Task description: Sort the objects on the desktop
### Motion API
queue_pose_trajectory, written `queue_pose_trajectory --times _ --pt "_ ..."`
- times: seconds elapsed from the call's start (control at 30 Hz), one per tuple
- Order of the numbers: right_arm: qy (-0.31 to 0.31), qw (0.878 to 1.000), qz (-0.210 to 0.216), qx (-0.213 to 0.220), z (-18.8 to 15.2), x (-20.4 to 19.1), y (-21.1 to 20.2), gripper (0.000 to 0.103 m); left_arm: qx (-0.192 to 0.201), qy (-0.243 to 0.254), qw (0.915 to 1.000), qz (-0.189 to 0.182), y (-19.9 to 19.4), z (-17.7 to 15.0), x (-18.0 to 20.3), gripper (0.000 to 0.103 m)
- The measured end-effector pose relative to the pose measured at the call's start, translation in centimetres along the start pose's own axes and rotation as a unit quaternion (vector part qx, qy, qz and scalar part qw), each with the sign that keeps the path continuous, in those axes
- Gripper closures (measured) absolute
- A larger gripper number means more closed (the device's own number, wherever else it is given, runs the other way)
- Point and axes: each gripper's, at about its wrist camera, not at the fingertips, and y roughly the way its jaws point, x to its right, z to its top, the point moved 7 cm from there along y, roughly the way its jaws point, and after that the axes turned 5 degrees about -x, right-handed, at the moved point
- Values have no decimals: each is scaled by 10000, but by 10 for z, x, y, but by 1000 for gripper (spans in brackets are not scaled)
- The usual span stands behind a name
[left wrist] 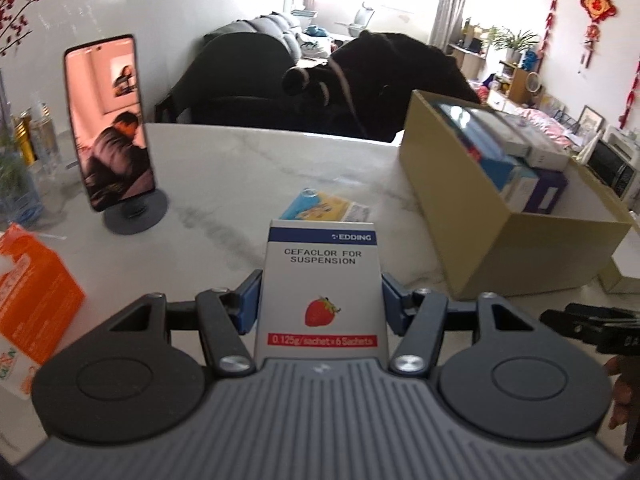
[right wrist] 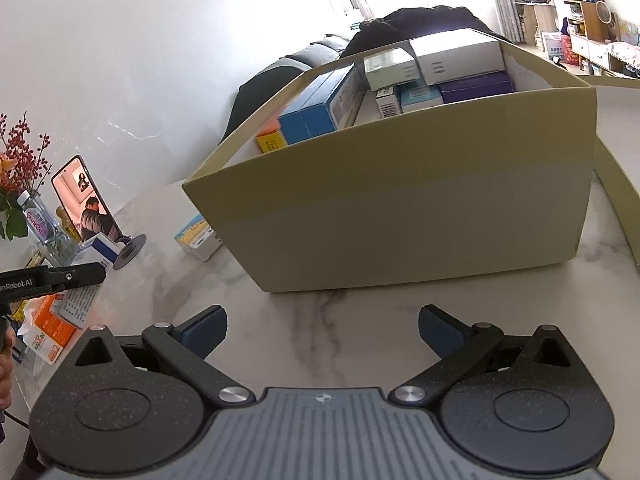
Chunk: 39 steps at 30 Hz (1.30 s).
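My left gripper (left wrist: 318, 300) is shut on a white medicine box (left wrist: 320, 292) with a blue band and a strawberry picture, held above the marble table (left wrist: 224, 168). A blue and yellow packet (left wrist: 326, 208) lies on the table just beyond it, and also shows in the right wrist view (right wrist: 198, 238). The tan cardboard box (left wrist: 472, 216) to the right holds several medicine boxes. My right gripper (right wrist: 320, 330) is open and empty, low over the table in front of the cardboard box (right wrist: 400, 208). The left gripper (right wrist: 52, 278) shows at that view's left edge.
A phone on a round stand (left wrist: 110, 124) is at the left of the table. An orange tissue pack (left wrist: 32, 292) lies at the near left. Bottles and a flower vase (right wrist: 38, 220) stand at the far left. A dark chair (left wrist: 360, 88) is behind the table.
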Motion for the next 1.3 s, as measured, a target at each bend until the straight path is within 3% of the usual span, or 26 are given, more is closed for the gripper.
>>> queue_pose_trajectory --times 0.27,0.53,0.7,0.9,1.3 --pt "-132 9991 319 -258 -3 -19 13 1 68 -244 9996 121 -12 -16 -12 45" --pt "-627 9941 694 -541 -10 -70 27 1 104 -736 9955 593 -40 -46 -54 45" --pt "-869 9903 894 -615 -18 -97 27 1 147 -1014 9925 673 -56 -59 -70 45" --pt "-818 9920 780 -570 -17 -95 20 1 193 -790 9959 406 -57 -47 -53 45" --pt "-326 9993 91 -154 9 -23 -7 1 47 -308 9976 -622 0 -13 32 45"
